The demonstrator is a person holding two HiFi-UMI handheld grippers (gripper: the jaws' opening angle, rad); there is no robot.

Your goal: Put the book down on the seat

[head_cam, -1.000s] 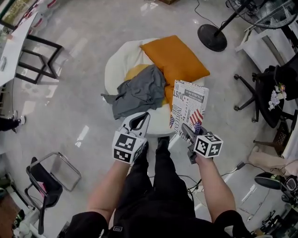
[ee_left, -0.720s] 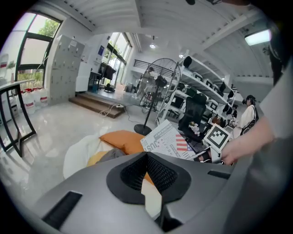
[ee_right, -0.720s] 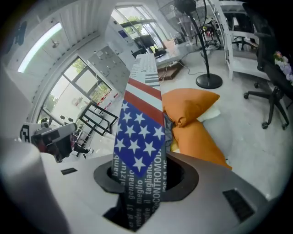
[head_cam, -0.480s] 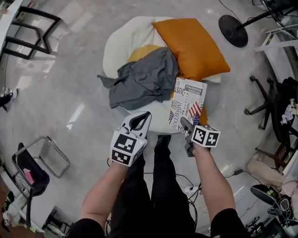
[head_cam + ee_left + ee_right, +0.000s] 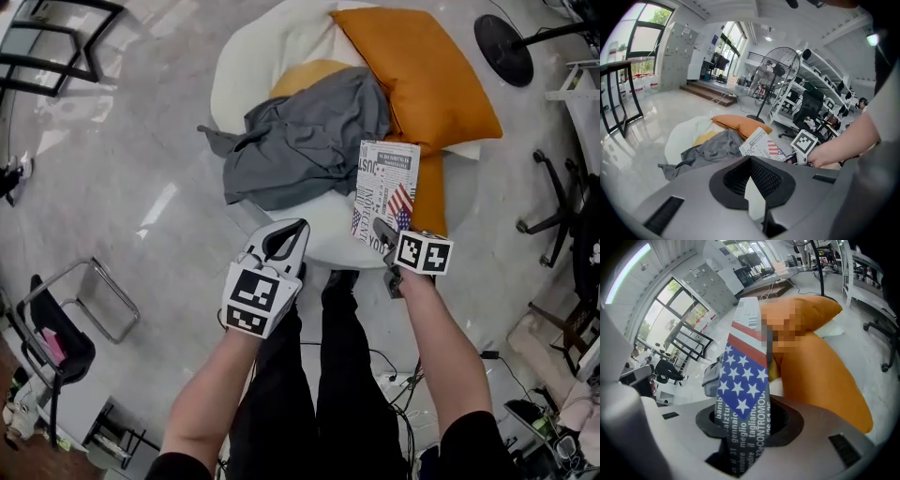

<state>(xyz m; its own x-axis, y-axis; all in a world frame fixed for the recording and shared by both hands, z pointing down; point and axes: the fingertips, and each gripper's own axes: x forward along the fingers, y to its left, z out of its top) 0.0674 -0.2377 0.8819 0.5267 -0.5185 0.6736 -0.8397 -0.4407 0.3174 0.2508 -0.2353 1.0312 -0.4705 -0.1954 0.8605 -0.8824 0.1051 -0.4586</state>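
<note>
My right tongs (image 5: 380, 227) are clamped on the lower edge of the book (image 5: 385, 190), its flag-printed cover pinched between the jaws so the book stands out ahead of them, over the round white seat (image 5: 242, 70) at about its 5 o'clock rim. I cannot tell whether the book touches the seat. It sits just at 3 o'clock of the grey garment (image 5: 302, 141) heaped mid-seat and overlaps the orange cushion (image 5: 424, 75) that runs from 12 to 4 o'clock, while my left tongs (image 5: 298, 228) hang at the seat's 6 o'clock edge with jaw tips together and nothing between them.
</note>
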